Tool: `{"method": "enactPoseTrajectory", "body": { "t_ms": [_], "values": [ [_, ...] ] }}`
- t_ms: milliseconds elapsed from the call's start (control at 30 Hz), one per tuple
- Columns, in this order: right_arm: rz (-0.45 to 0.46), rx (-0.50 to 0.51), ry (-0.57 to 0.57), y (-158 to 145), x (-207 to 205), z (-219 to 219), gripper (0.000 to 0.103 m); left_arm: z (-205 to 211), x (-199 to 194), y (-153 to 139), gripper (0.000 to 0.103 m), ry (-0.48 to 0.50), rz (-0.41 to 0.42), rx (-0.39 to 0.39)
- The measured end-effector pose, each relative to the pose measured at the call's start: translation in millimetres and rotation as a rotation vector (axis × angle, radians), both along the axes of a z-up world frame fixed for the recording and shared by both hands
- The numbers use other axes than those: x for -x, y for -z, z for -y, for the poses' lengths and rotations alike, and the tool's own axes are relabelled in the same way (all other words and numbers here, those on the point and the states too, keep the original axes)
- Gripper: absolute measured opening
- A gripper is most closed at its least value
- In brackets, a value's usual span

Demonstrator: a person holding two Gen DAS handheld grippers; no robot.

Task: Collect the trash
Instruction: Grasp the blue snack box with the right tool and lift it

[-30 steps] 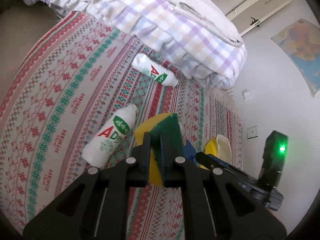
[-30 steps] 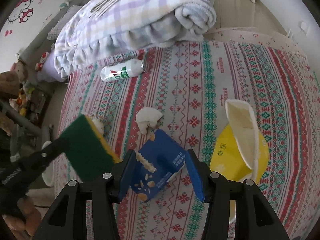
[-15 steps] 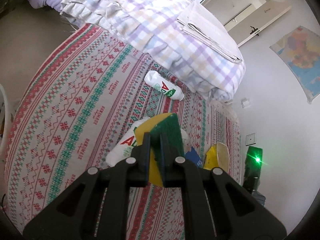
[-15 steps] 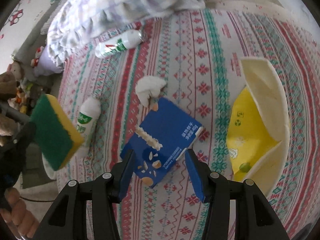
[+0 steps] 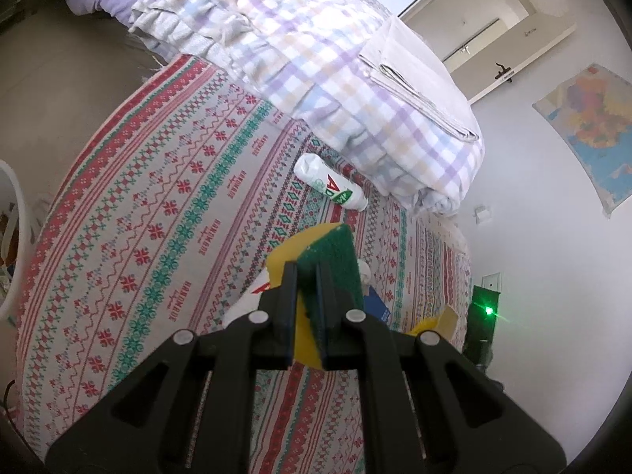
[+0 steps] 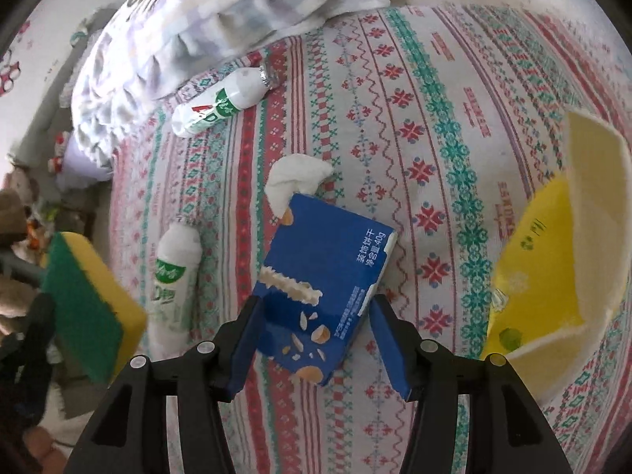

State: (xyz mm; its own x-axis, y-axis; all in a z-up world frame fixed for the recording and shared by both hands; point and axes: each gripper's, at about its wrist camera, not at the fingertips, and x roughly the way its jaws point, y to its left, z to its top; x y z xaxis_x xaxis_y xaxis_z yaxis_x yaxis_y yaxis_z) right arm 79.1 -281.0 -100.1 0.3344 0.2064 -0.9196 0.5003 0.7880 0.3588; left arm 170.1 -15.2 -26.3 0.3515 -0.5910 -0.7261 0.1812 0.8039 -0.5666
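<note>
While the left gripper (image 5: 306,292) is clamped on a green-and-yellow sponge (image 5: 328,252) above the patterned bedspread (image 5: 166,213), the right gripper (image 6: 314,339) hangs with fingers apart astride the near end of a blue biscuit box (image 6: 328,272). Crumpled tissue (image 6: 294,181) touches the box's far edge; a white bottle (image 6: 175,276) lies just left, a yellow bag (image 6: 553,264) right, bare cloth between.

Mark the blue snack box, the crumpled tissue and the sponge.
blue snack box (image 6: 328,276): right wrist view, middle of its face.
crumpled tissue (image 6: 294,177): right wrist view, its centre.
sponge (image 5: 333,260): left wrist view, green scouring side.
</note>
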Motion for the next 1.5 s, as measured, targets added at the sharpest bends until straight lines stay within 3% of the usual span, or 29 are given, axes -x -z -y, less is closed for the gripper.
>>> {"method": "enactPoseTrajectory", "body": {
  "t_ms": [200, 367, 500, 633, 767, 900, 1033, 1500],
  "values": [
    [0.021, 0.004, 0.046, 2, -10, -3, 0.057, -11, -2, 0, 0.01, -0.02, -0.005, 0.007],
    [0.066, -0.077, 0.105, 1, -9, 21, 0.057, -17, -3, -2, 0.01, -0.025, 0.003, 0.01],
    [0.084, -0.057, 0.137, -1, -8, 38, 0.055, -19, -3, -3, 0.01, -0.025, 0.005, 0.015],
    [0.094, -0.065, 0.138, -1, -10, 44, 0.047, -20, -4, -4, 0.01, -0.026, 0.005, 0.015],
    [0.086, -0.065, 0.13, 3, -13, 39, 0.031, -20, -4, -4, 0.01, -0.026, 0.005, 0.015],
    [0.099, -0.073, 0.13, 3, -12, 41, 0.026, -21, -4, -5, 0.01, -0.026, 0.004, 0.014],
    [0.122, -0.067, 0.108, -2, -13, 39, 0.01, -21, -4, -4, 0.01, -0.026, 0.004, 0.012],
    [0.192, -0.052, 0.029, -20, -17, 30, 0.003, -22, -4, -5, 0.01, -0.027, 0.004, 0.015]
  ]
}}
